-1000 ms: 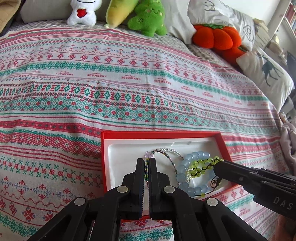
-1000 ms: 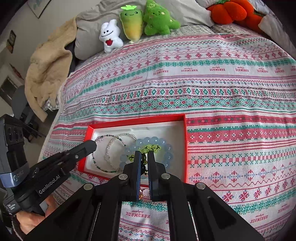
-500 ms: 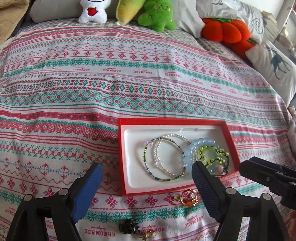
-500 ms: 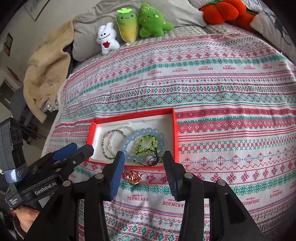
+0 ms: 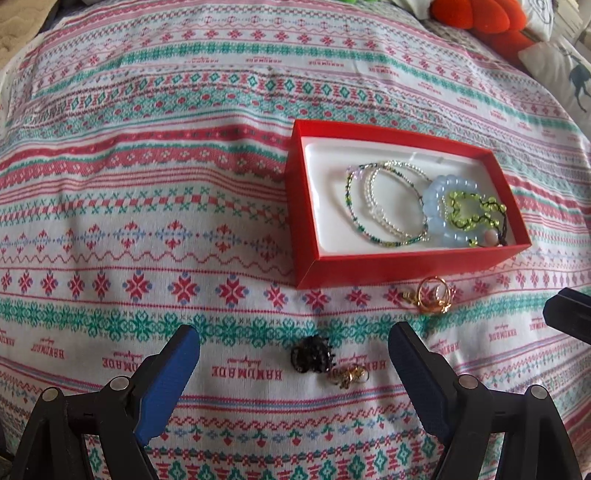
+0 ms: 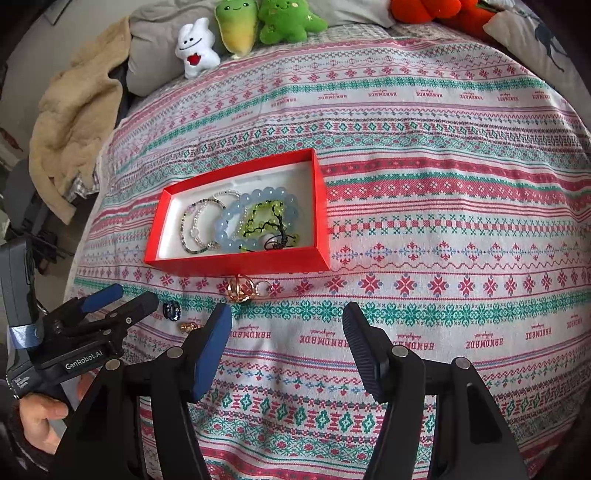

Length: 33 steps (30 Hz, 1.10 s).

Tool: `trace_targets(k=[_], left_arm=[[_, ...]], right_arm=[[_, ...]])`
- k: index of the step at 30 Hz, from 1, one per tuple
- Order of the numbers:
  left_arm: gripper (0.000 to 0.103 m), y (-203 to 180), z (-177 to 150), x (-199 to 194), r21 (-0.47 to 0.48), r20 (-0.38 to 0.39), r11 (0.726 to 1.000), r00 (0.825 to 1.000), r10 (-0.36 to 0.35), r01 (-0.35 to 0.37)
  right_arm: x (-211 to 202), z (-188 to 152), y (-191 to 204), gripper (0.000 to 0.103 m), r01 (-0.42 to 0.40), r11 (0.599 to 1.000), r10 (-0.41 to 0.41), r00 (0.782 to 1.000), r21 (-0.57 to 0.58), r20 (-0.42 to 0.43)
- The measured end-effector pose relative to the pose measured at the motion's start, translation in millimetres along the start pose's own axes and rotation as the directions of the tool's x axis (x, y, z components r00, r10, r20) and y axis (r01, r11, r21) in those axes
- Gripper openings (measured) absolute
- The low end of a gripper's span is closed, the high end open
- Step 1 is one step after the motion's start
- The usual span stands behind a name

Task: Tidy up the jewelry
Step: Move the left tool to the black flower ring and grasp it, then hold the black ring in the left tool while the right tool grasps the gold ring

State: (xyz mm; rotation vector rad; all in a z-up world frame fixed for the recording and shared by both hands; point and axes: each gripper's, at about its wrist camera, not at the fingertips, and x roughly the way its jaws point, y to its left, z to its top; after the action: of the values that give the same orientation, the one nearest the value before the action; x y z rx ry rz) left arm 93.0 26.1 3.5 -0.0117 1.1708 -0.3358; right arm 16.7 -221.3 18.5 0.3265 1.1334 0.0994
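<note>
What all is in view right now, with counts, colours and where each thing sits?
box: 1, red with white lining, on the bedspread
bracelets: 4, two thin beaded, one pale blue, one yellow-green with black cord, inside the box
gold rings: 1 cluster, on the bedspread just in front of the box
dark ring: 1, black, on the bedspread nearer the camera
small gold piece: 1, beside the dark ring
bedspread: 1, red, green and white pattern
plush toys: 3, white, yellow-green, green, at the far edge
left tongs: open, empty
right tongs: open, empty
</note>
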Motion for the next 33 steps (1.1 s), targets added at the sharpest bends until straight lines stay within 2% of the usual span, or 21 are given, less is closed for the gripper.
trace_targets(k=[9,12,14,16,24,28,33], left_arm=[[0.084,18.5,-12.8,9.9,-0.102,-0.062,0.990,0.993,-0.102,0.096],[0.073,15.5,-14.0,13.9,-0.106,-0.079,0.986,0.988,-0.136,0.127],[0.058,12.2,-12.9,19.1,-0.103,-0.094,0.986,0.985,-0.143,0.134],[0.048,9.2,-13.1,24.9,-0.103,-0.110,0.986,0.984,-0.141,0.129],[0.040,-4.0,-10.0,35.0,-0.068,-0.101,0.994,0.991,-0.091,0.084],[0.022,-8.3,-8.3,38.5,-0.060,-0.100,0.994,0.990,-0.097,0.092],[0.022,-13.7,-3.9,36.4,-0.054,-0.085,0.993,0.990,-0.111,0.106]], right_arm=[[18.0,-9.4,-13.3,0.065,-0.001,0.997,0.007,0.997,0.078,-0.073],[20.9,-9.9,-9.8,0.065,0.001,0.997,0.005,0.997,0.075,-0.080],[22.4,-9.6,-7.9,0.065,0.001,0.998,0.005,0.997,0.070,-0.083],[24.5,-9.6,-5.9,0.065,0.000,0.998,0.006,0.996,0.064,-0.088],[33.0,-11.1,-3.4,0.065,0.005,0.998,0.001,0.994,0.061,-0.108],[36.9,-9.6,-1.7,0.065,0.005,0.998,0.003,0.994,0.063,-0.113],[38.2,-9.1,-1.4,0.065,0.003,0.998,0.004,0.994,0.065,-0.112]])
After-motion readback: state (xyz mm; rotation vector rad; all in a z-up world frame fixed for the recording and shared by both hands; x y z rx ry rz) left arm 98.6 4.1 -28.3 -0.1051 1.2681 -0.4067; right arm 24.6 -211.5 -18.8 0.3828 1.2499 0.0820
